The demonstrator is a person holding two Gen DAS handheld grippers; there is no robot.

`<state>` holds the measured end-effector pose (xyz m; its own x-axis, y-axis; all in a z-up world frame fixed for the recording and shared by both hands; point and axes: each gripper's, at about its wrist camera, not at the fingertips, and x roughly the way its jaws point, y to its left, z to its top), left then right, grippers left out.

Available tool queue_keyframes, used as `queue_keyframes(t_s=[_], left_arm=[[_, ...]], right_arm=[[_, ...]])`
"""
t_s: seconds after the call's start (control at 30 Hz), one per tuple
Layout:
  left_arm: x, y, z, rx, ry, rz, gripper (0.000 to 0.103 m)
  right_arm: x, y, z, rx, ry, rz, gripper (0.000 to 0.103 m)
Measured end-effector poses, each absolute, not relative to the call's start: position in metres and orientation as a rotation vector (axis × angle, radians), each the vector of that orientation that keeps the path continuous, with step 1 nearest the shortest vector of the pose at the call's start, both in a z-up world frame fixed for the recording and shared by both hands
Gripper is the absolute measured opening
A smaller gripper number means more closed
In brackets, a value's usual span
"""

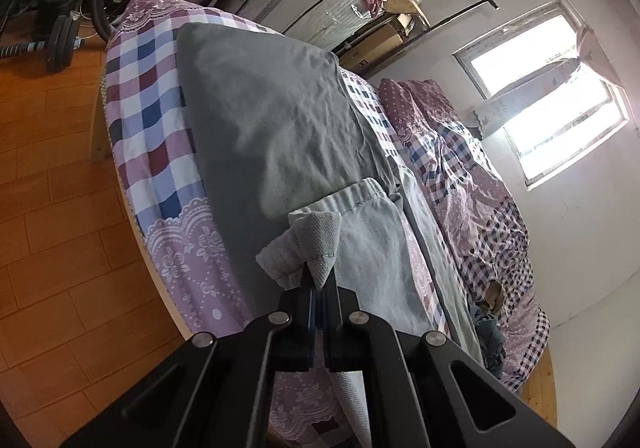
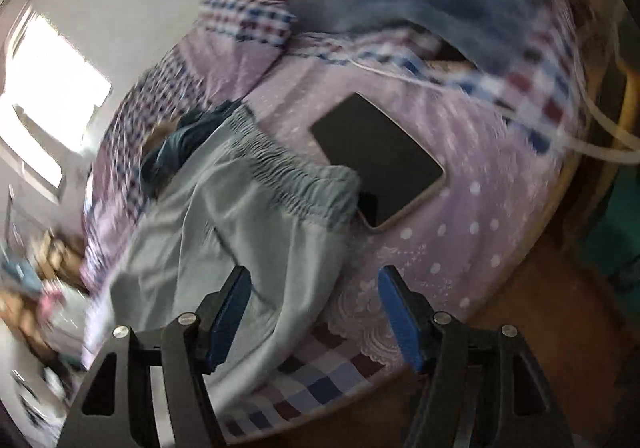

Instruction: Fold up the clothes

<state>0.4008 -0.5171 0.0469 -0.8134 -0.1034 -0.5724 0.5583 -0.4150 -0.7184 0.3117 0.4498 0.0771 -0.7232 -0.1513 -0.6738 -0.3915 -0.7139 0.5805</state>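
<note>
Two claws: left claw (image 1: 318, 280) clamped on pale trousers (image 1: 360, 248), right claw (image 2: 314, 280) apart above them.

Bed (image 1: 132, 96) under checked and lilac lace-print sheet. On it: large grey garment (image 1: 264, 116), pale grey trousers (image 2: 240, 216), dark tablet (image 2: 376, 156), crumpled checked quilt (image 1: 472, 184), dark teal cloth (image 2: 180, 144).

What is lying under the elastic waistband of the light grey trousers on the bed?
A dark tablet lies on the purple bedsheet; the waistband covers its near corner. What else lies beneath the trousers is hidden.
</note>
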Motion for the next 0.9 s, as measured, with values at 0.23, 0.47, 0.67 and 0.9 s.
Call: queue_keyframes(t_s=[0.23, 0.47, 0.67, 0.9], left_arm=[[0.404, -0.517, 0.053, 0.626, 1.402, -2.255, 0.000], [0.400, -0.516, 0.065, 0.619, 1.406, -2.268, 0.000], [0.394, -0.515, 0.078, 0.613, 1.399, -2.294, 0.000], [0.396, -0.520, 0.091, 0.553, 1.475, -2.301, 0.000]], right_arm=[[0.286, 0.460, 0.055, -1.139, 1.267, 2.501, 0.070], [0.263, 0.458, 0.043, -1.210, 1.217, 2.484, 0.069], [0.250, 0.458, 0.033, -1.238, 1.233, 2.448, 0.035], [0.258, 0.454, 0.056, -1.138, 1.188, 2.503, 0.006]])
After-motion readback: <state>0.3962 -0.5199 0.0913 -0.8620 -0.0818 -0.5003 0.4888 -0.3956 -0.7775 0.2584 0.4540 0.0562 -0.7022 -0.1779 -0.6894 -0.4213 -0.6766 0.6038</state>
